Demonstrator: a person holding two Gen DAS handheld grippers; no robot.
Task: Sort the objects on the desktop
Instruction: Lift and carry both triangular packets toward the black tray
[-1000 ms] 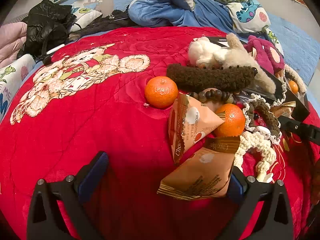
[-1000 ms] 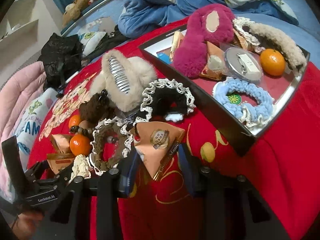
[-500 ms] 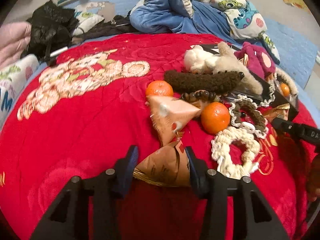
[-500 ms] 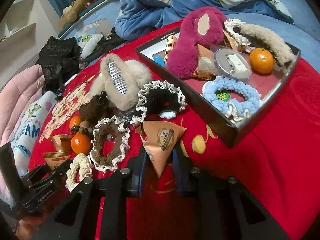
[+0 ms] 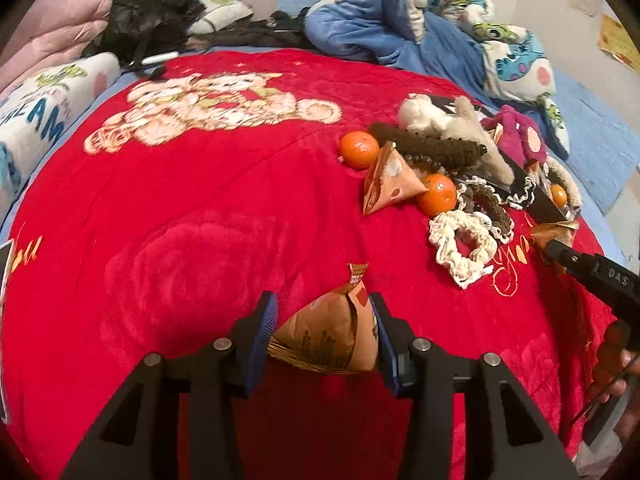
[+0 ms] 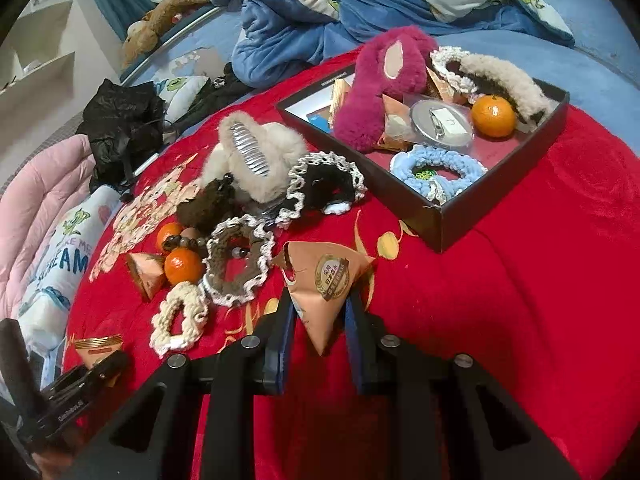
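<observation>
A second ago the left gripper (image 5: pixel 323 330) stood wide around a snack packet (image 5: pixel 325 336); its jaws have since closed and now clamp it above the red blanket (image 5: pixel 180 216). The right gripper (image 6: pixel 320 322) has tightened on its own triangular packet (image 6: pixel 325 280), just in front of the black tray (image 6: pixel 500 184). The tray holds a magenta plush clip (image 6: pixel 376 92), an orange (image 6: pixel 493 116), a blue scrunchie (image 6: pixel 438 168) and a round badge (image 6: pixel 438 122).
</observation>
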